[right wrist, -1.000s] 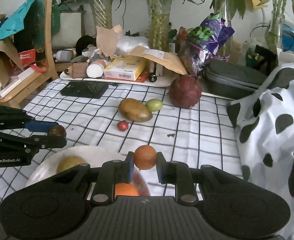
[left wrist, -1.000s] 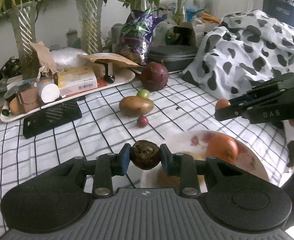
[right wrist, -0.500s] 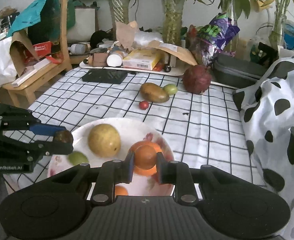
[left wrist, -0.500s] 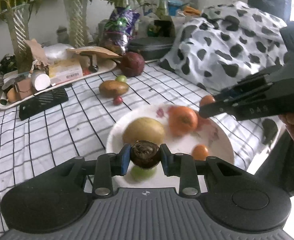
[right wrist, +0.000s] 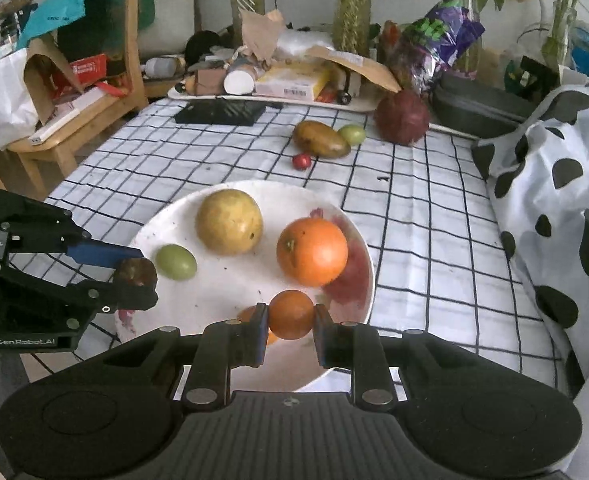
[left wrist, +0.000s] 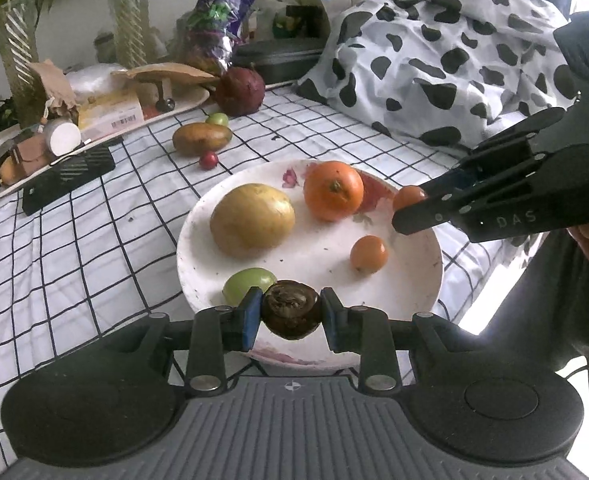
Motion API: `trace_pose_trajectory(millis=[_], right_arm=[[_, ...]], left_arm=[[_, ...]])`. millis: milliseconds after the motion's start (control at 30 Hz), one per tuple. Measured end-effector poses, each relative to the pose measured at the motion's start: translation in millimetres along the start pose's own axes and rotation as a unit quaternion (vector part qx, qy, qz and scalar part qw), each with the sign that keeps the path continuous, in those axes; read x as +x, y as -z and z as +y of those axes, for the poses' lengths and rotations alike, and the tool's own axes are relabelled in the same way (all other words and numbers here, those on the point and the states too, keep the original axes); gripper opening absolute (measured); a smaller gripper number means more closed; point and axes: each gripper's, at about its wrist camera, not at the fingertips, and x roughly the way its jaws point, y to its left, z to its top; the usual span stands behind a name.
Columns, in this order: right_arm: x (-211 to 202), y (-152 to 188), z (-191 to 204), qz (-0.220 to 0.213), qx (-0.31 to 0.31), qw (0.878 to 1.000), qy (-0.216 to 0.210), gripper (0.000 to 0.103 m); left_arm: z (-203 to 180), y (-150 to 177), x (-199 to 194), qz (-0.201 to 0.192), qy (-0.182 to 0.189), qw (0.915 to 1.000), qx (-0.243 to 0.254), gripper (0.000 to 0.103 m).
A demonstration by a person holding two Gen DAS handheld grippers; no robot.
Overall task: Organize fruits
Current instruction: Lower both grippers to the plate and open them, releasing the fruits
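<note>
Left wrist view: your left gripper (left wrist: pixel 291 314) hangs over the near rim of the white plate (left wrist: pixel 198 216), its fingers (left wrist: pixel 249 316) clamped on a small dark brown fruit (left wrist: pixel 290 310). You appear to be at the drop-off step, both hands carrying fruit to the plate; the next move calls for lowering the brown fruit onto a bare patch of plate and parting the fingers without nudging the green fruit (left wrist: pixel 248 282) that lies just behind it. The plate already holds a big yellow fruit (left wrist: pixel 252 220), a large orange (left wrist: pixel 333 190) and a small orange fruit (left wrist: pixel 368 254). At the plate's far right edge, your right gripper (left wrist: pixel 408 204) pinches a little orange fruit (left wrist: pixel 407 197).

Right wrist view: your right gripper (right wrist: pixel 290 320) hovers over the plate's (right wrist: pixel 162 220) near side, fingers (right wrist: pixel 259 330) clamped on the little orange fruit (right wrist: pixel 291 314), with another small orange one half hidden beneath it. The free space looks to lie between the green fruit (right wrist: pixel 176 262) and the large orange (right wrist: pixel 312 251). Set it down gently, since round fruit may roll. Still out on the checked counter (right wrist: pixel 414 200), well apart from the plate, lie a brown oval fruit (right wrist: pixel 320 139), a small green fruit (right wrist: pixel 352 134), a tiny red fruit (right wrist: pixel 301 161) and a big dark red fruit (right wrist: pixel 402 116).
</note>
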Motion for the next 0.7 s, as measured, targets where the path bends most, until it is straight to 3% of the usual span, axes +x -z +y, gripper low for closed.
trace_pose_trajectory(millis=[367, 433, 500, 567, 700], right_arm=[[9.5, 0.7, -3.0, 0.017, 0.006, 1.000, 0.005, 0.025], [9.7, 0.6, -4.0, 0.016, 0.008, 1.000, 0.008, 0.027], [8.2, 0.7, -4.6, 0.011, 0.009, 1.000, 0.014, 0.060], [3.5, 0.6, -4.8, -0.003, 0.008, 1.000, 0.017, 0.074], [-1.2, 1.0, -5.9, -0.012, 0.016, 1.000, 0.022, 0.089]], left_arm=[[-5.4, -0.5, 5.0, 0.002, -0.020, 0.9997, 0.016, 0.033], [-6.3, -0.9, 4.7, 0.000, -0.028, 0.9994, 0.018, 0.054], [-6.0, -0.9, 1.8, -0.008, -0.036, 0.9992, 0.017, 0.063], [-4.5, -1.4, -1.0, -0.014, -0.037, 0.9991, 0.012, 0.064], [-2.5, -0.6, -5.3, -0.017, -0.043, 0.9989, 0.000, 0.064]])
